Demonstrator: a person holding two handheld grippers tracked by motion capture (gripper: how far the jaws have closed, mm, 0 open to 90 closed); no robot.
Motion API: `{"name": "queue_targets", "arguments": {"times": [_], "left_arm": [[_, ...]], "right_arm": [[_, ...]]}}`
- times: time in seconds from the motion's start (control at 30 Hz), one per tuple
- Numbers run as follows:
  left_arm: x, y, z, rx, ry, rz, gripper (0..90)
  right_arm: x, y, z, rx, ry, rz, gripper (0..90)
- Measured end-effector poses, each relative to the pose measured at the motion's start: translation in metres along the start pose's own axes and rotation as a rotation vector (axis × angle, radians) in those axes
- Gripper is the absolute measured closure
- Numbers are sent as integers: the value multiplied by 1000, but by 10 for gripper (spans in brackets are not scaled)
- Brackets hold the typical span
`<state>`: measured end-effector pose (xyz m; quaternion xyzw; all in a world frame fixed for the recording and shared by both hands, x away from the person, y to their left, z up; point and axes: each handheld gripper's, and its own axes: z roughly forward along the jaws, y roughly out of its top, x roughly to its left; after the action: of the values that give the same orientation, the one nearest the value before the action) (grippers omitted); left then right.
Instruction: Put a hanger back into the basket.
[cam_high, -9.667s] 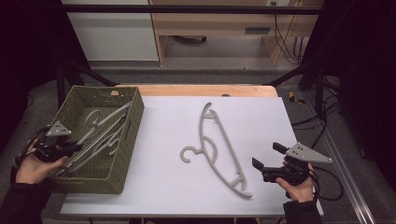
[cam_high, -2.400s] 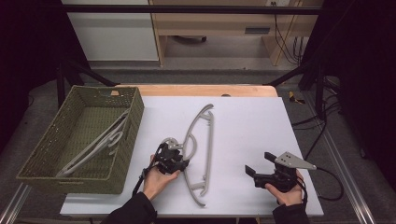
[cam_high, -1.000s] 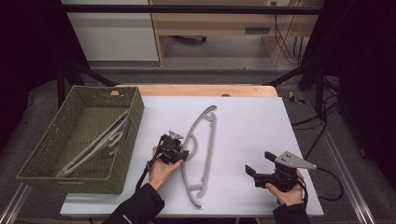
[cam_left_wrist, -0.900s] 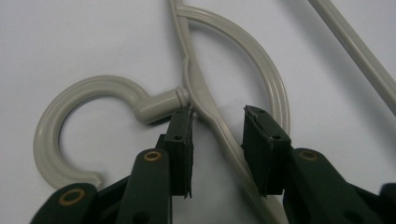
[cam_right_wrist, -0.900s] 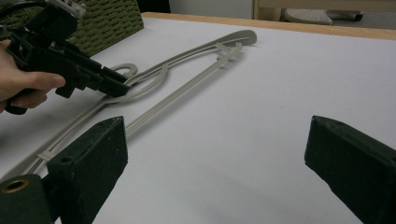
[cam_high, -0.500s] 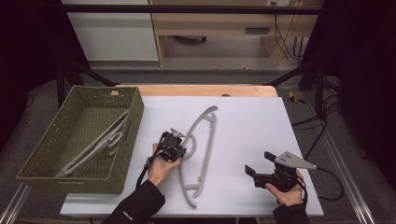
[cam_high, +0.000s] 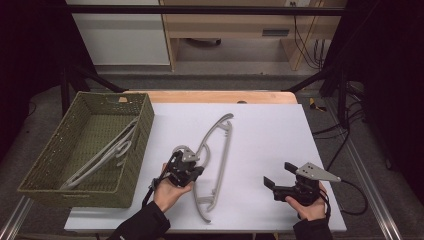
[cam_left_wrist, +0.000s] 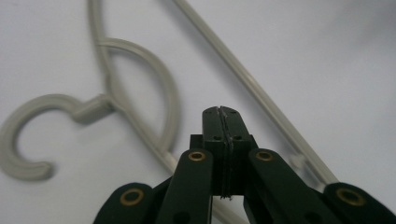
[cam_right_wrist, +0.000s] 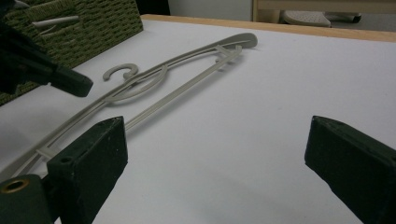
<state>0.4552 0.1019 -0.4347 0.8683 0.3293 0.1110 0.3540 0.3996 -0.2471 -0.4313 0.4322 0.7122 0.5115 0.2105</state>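
Gripping the grey hanger (cam_high: 216, 159) next — left gripper (cam_left_wrist: 223, 116), jaws pressed together and empty, just beside its hook. Best opened first, then closed on the neck. Right gripper (cam_high: 276, 187) wide apart, right of the hanger. Farther left, wicker basket (cam_high: 134, 165).

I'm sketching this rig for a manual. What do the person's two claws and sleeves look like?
Both claws are black. The left claw has black linkage arms with brass-coloured pivot rings and blocky pads. The right claw carries a grey three-cornered plate on top, has blunt rectangular black pads, and trails a black cable. The left forearm wears a dark sleeve; a dark cuff shows at the right wrist.
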Motion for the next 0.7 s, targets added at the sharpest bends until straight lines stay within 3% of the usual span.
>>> {"name": "queue_targets", "arguments": {"times": [0.1,0.3,0.4,0.53,0.63,0.7], "left_arm": [[-7,-11,6,31,-47,41,900],[-17,-29,15,102,-63,93,900],[-15,-32,12,115,-71,95,900],[-12,-36,6,152,-62,98,900],[-7,-42,-3,171,-29,111,900],[-1,-47,-9,180,-6,98,900]], "right_arm": [[0,0,0,-1,1,-2,62],[0,0,0,0,1,1,61],[0,-1,1,2,0,0,62],[0,-1,1,0,2,0,62],[0,-1,1,0,2,0,62],[0,-1,1,3,0,0,62]]}}
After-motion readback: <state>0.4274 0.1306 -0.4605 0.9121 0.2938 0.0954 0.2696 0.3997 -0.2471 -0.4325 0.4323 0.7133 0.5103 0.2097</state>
